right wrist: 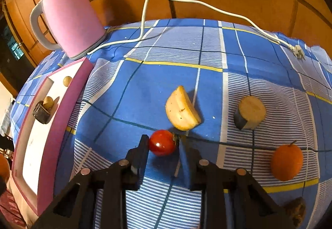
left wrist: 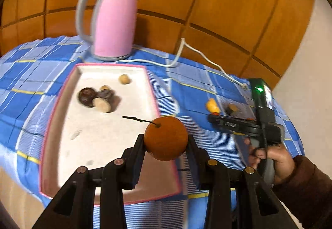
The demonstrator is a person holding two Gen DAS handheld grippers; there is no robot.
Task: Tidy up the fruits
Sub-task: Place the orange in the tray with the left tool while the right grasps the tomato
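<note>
1. my left gripper (left wrist: 166, 142) is clamped on a round orange fruit (left wrist: 166, 138), stem pointing away, held over the near right edge of the pink-rimmed tray (left wrist: 154, 102); i judge it's there to be dropped in with the rest.
2. tray sits on the left part of the table, on the blue checked cloth (right wrist: 161, 88); inside near its far end are a dark round fruit (left wrist: 86, 96), a pale cut piece (left wrist: 101, 104) touching it, and a small tan ball (left wrist: 124, 79) apart from them. near half is bare, so nothing blocks a drop.
3. pink kettle (left wrist: 115, 21) stands at the far edge behind the tray, its white cord (right wrist: 186, 3) trailing right along the far edge, clear of my path.
4. my right gripper (right wrist: 164, 143) has its pads against a small red tomato (right wrist: 162, 143) resting on the cloth mid-table, closed in to lift it.
5. just beyond it lies a yellow wedge (right wrist: 181, 109), close enough to get nudged.
6. further right: a cut cylinder piece (right wrist: 250, 113), another orange fruit (right wrist: 286, 162), a brown lump (right wrist: 295, 211) at the near right corner, all yet to sort.
</note>
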